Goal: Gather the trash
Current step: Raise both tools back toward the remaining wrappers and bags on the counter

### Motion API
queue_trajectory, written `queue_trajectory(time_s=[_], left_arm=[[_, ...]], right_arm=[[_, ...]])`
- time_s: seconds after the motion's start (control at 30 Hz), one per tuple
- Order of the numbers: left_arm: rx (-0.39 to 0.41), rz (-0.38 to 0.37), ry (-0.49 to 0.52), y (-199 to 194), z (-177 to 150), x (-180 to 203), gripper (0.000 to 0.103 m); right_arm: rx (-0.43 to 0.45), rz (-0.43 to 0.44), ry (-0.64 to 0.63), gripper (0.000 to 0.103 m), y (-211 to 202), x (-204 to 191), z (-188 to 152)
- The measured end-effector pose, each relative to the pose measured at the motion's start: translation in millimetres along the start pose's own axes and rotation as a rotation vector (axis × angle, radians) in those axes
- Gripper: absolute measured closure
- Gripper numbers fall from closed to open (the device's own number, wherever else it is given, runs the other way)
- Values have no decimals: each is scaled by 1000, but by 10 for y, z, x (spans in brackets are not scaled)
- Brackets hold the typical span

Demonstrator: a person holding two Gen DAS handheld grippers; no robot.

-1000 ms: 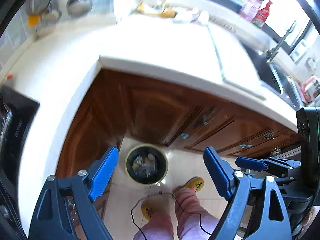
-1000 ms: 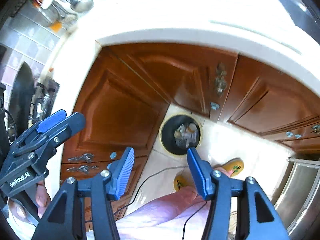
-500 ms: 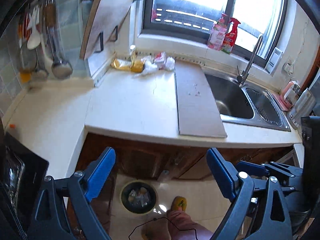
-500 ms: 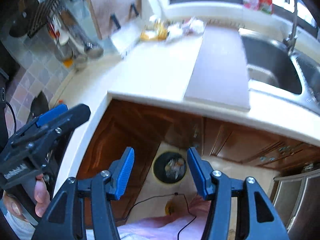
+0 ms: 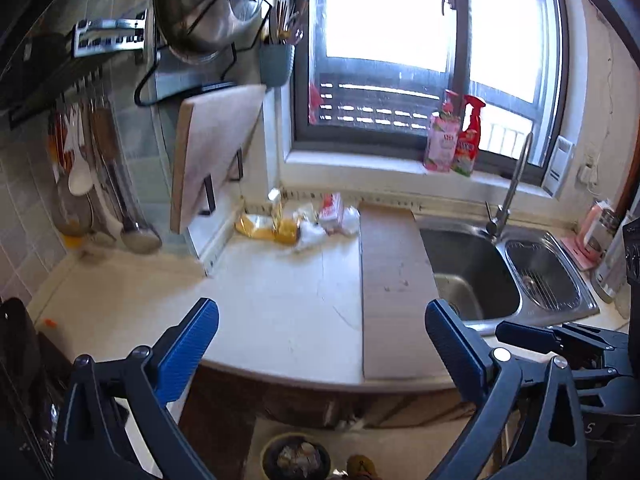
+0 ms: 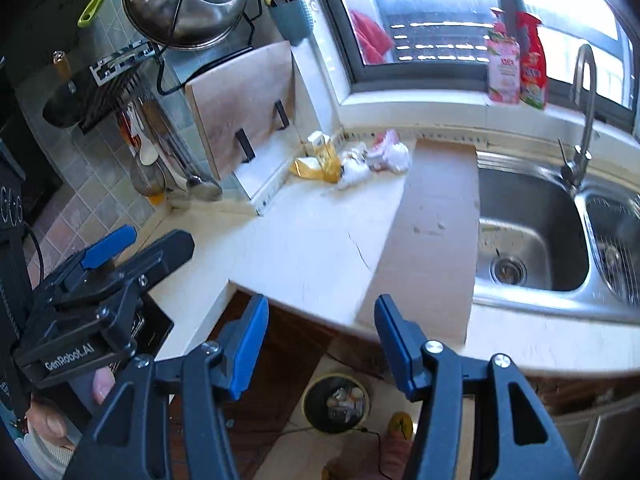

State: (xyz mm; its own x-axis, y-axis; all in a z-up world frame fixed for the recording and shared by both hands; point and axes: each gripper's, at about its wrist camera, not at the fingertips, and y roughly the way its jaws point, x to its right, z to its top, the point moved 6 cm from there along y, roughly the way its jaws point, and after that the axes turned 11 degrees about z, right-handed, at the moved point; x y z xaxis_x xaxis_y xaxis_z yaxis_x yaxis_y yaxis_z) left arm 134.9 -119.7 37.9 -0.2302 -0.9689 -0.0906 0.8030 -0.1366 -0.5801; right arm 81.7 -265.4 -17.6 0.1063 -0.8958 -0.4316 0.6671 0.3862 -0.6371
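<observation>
Since 1.0 s ago both views have swung up from the floor and cabinet doors to the countertop (image 5: 280,300) and window; the trash bin (image 5: 296,458) has slid to the bottom edge of both views.

Left gripper (image 5: 320,344): blue ribbed pads spread wide, nothing between them. Right gripper (image 6: 320,344): jaws parted, narrower than the left, also empty. Both are held off the front edge of the countertop.

Trash pile (image 5: 298,224): crumpled yellow wrappers, white crinkled plastic and a red-and-white packet, lying at the back of the countertop against the wall below the window, just left of the flat board (image 5: 394,280) laid beside the sink (image 5: 472,272).

Countertop: pale, smooth stone, with a thin crack. Sink: brushed steel, two basins. The trash bin is round, dark-lined, with scraps inside, on the tile floor below the countertop's front edge.

A wooden cutting board (image 6: 244,108) leans in a rack left of the trash pile.
</observation>
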Motion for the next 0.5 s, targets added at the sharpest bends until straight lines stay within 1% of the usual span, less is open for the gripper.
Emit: queue_trajectory(time_s=[0.17, 0.3, 0.5], left_arm=[[8, 27, -22, 288, 285, 21, 1], [-6, 57, -39, 587, 423, -18, 1], [-44, 124, -46, 1166, 647, -58, 1]], right_arm=[[-12, 6, -31, 47, 219, 157, 316], [-15, 24, -21, 47, 389, 344, 545], [-18, 25, -11, 47, 661, 706, 889]])
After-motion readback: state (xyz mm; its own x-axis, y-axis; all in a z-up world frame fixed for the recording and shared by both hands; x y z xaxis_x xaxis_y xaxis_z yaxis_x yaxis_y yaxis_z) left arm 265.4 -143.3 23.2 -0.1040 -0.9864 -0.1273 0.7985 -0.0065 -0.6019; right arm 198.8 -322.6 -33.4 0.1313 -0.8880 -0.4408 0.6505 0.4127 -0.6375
